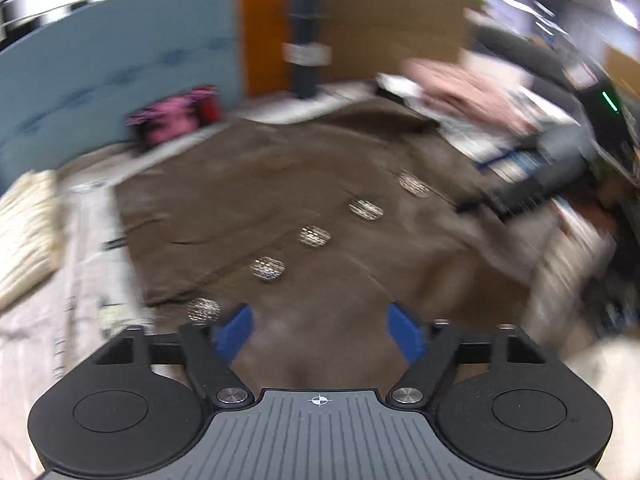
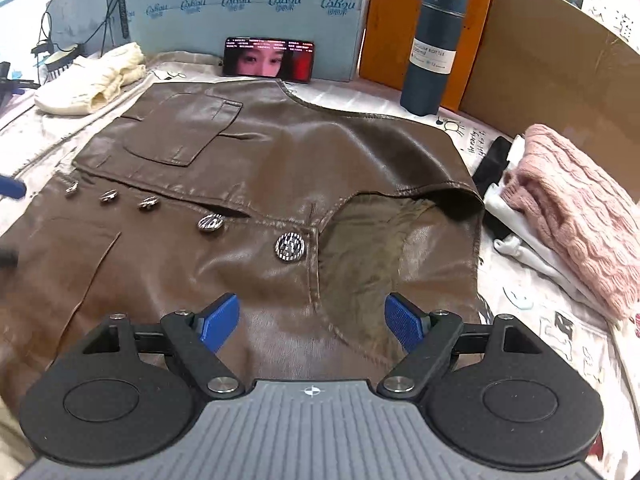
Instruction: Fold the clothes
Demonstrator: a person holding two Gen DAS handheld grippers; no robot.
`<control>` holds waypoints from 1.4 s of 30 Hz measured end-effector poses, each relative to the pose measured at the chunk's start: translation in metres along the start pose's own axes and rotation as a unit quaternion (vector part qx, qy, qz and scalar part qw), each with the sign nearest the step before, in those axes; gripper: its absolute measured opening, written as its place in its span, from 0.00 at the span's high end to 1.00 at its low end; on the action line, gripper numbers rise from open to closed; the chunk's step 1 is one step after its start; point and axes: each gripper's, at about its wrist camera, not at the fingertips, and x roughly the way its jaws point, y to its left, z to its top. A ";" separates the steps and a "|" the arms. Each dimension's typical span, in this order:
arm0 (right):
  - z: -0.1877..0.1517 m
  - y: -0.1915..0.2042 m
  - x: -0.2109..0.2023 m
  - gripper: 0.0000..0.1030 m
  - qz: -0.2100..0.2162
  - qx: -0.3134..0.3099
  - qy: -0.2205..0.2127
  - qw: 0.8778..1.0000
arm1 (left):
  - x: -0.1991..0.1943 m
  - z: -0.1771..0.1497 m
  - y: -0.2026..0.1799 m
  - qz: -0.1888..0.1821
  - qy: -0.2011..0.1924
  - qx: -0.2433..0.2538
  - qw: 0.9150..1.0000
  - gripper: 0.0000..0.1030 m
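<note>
A brown leather-look vest lies spread flat on the patterned bed sheet, front side up, with a row of silver buttons and a flap pocket. My right gripper hovers open over the vest's near edge, close to the armhole that shows the olive lining. The left wrist view is motion-blurred: the same vest fills it, and my left gripper is open above its hem, just right of the lowest button. A blue fingertip of the left gripper shows at the right wrist view's left edge.
A pink knit sweater on white and black garments lies to the right. A cream knit garment sits at the back left. A phone, a dark blue flask, a blue panel, an orange board and cardboard line the back.
</note>
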 end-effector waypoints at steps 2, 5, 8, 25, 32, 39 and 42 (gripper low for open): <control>-0.003 0.002 -0.008 0.23 0.013 0.005 0.000 1.000 | -0.001 -0.004 -0.013 -0.024 0.021 0.040 0.999 0.18; -0.005 0.014 -0.010 0.23 0.071 0.004 0.007 0.997 | -0.006 -0.012 -0.022 -0.035 0.047 0.073 0.996 0.18; -0.004 0.039 -0.006 0.23 0.113 -0.030 0.017 0.993 | -0.010 -0.022 -0.026 -0.015 0.088 0.107 0.990 0.17; 0.015 0.079 0.026 0.24 0.186 -0.069 0.043 0.979 | -0.015 -0.078 -0.054 0.068 0.131 0.303 0.941 0.18; 0.020 0.053 0.000 0.21 0.278 -0.001 0.048 0.959 | -0.016 -0.044 -0.024 0.016 0.095 0.185 0.978 0.40; 0.028 0.085 -0.025 0.12 0.332 -0.096 0.051 0.937 | -0.021 -0.017 0.027 -0.003 0.029 0.025 0.999 0.39; 0.021 0.113 -0.018 0.15 0.295 -0.178 0.066 0.936 | -0.016 -0.014 0.033 -0.010 0.025 0.004 1.000 0.39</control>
